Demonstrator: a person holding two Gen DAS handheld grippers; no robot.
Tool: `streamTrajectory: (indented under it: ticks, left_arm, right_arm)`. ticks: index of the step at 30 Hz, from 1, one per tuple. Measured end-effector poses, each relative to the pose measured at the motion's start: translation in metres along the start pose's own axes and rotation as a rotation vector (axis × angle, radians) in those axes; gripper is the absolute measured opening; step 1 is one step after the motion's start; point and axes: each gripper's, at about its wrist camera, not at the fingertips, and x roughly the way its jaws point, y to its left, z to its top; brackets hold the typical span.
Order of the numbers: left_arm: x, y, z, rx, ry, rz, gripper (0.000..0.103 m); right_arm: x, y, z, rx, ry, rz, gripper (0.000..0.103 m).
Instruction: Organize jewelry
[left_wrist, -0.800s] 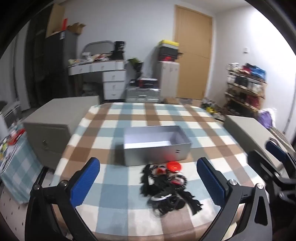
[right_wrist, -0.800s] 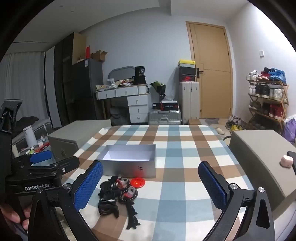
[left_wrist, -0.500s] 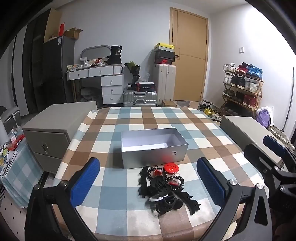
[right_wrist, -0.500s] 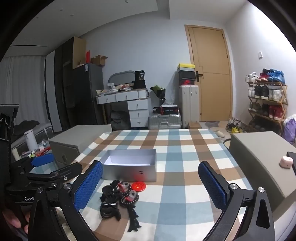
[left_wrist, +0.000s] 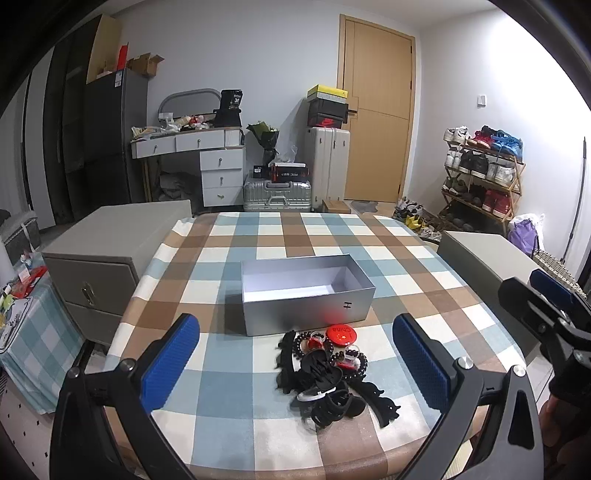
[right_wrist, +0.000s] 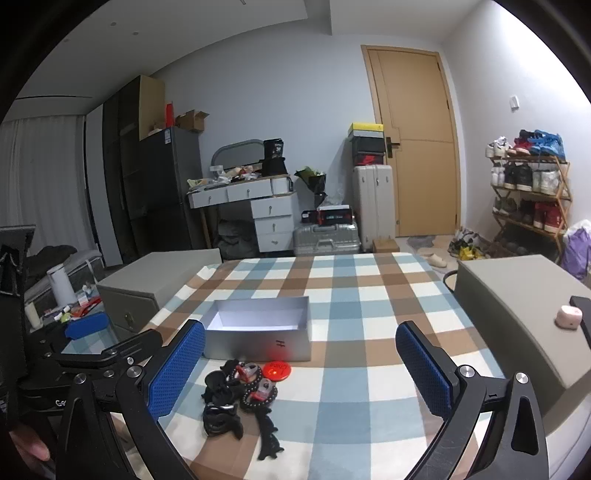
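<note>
Black hair clips and bead bracelets lay in a pile (left_wrist: 328, 373) at twelve o'clock from my left gripper (left_wrist: 295, 365), squarely between its spread jaws. My right gripper (right_wrist: 301, 373), also spread, saw them at ten o'clock. Beyond the pile, the silver box (left_wrist: 306, 291) stood empty.

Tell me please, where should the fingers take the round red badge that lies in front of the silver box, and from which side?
Probably by its rim. The red badge lies flat on the tablecloth, so come from above, one finger each side. Its right edge is free; black hair accessories crowd its left and near edges, and the silver box stands close behind.
</note>
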Motion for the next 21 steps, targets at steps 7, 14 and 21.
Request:
streamTrajectory:
  ticks: [7,14,21]
  left_arm:
    - [-0.0009,-0.0028,-0.0001,0.022,0.001,-0.008,0.102]
    - [0.0017,-0.0038,-0.0011,0.030,0.012,-0.007,0.102]
    - [0.0034,-0.0036,-0.0029,0.040,0.018,-0.012,0.102]
  right_arm:
    - [0.0023,-0.0008,0.0002,-0.004,0.008,-0.001,0.103]
    - [0.0023,0.0006,-0.0008,-0.012,0.003,0.004,0.103]
    - [0.0009,0.0018,-0.0014,-0.012,0.007,0.014,0.103]
